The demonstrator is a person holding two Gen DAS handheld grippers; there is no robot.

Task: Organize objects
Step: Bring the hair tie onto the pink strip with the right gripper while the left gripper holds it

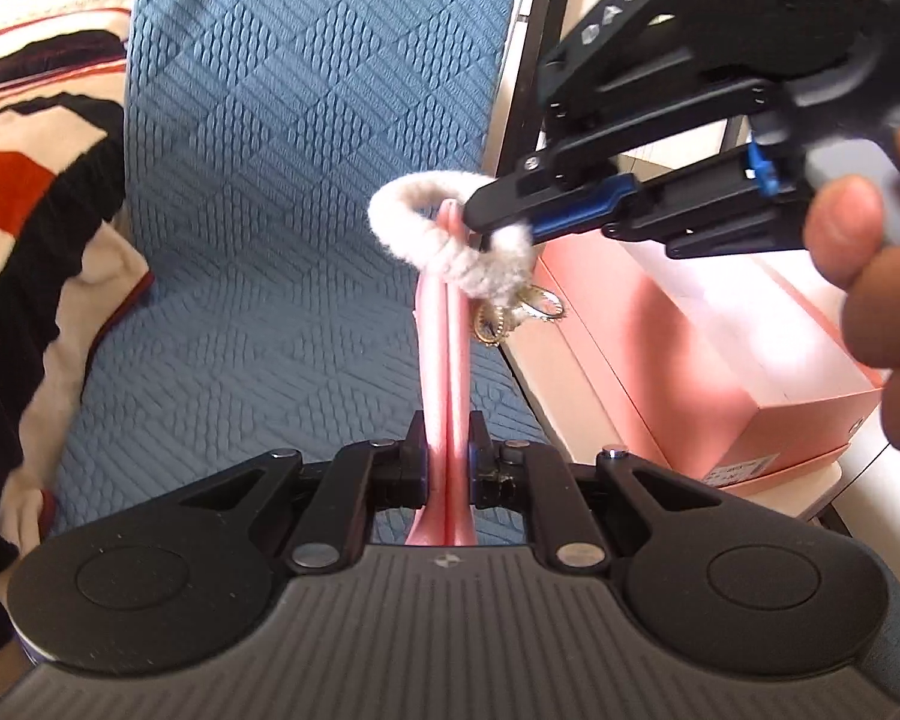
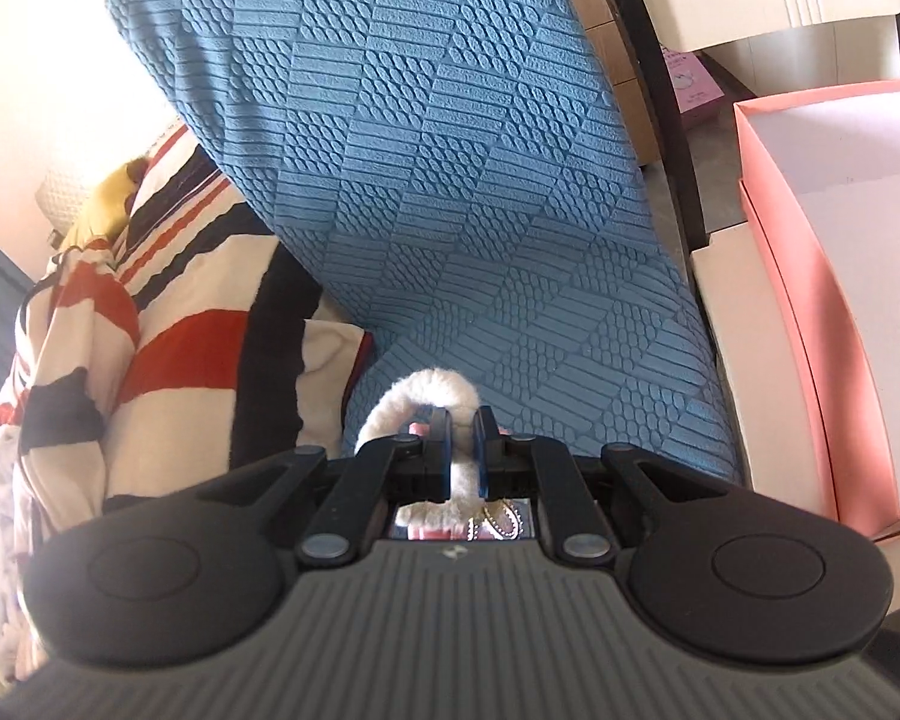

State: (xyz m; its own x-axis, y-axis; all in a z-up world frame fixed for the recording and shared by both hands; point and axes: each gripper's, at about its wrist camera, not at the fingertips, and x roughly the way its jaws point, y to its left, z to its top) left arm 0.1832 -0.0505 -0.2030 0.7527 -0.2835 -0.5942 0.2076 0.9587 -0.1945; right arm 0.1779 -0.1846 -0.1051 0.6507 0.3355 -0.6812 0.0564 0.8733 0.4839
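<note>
While the left tongs (image 1: 447, 450) stand closed on a long pink object (image 1: 444, 354) (I cannot say what it is; it looks like two smooth pink strips side by side), this object points away from the camera, and a fluffy white ring (image 1: 444, 240) hangs around its far end. The right tongs (image 1: 480, 213) come in from the upper right and are closed on this same ring; in the right wrist view the white ring passes between their blue pads (image 2: 444, 456), which press on it. A small gold charm (image 1: 519, 312) hangs under the ring. Both things are held in the air above a blue textured cover (image 1: 306, 120), which gives wide free room to the left and ahead. On the left this room ends at a striped blanket (image 1: 36, 222) in red, black and cream. On the right the blue cover ends at the edge of a pale table (image 1: 564, 378), where an open pink box (image 1: 768, 372) stands just beside the ring. The inside of the box is white. Letters "DAS" can be read on the black body of the right tongs, and a small label on the box is too small to read. A hand (image 1: 882, 276) grips the handle of the right tongs at the right edge, and these tongs slope down to the left.
</note>
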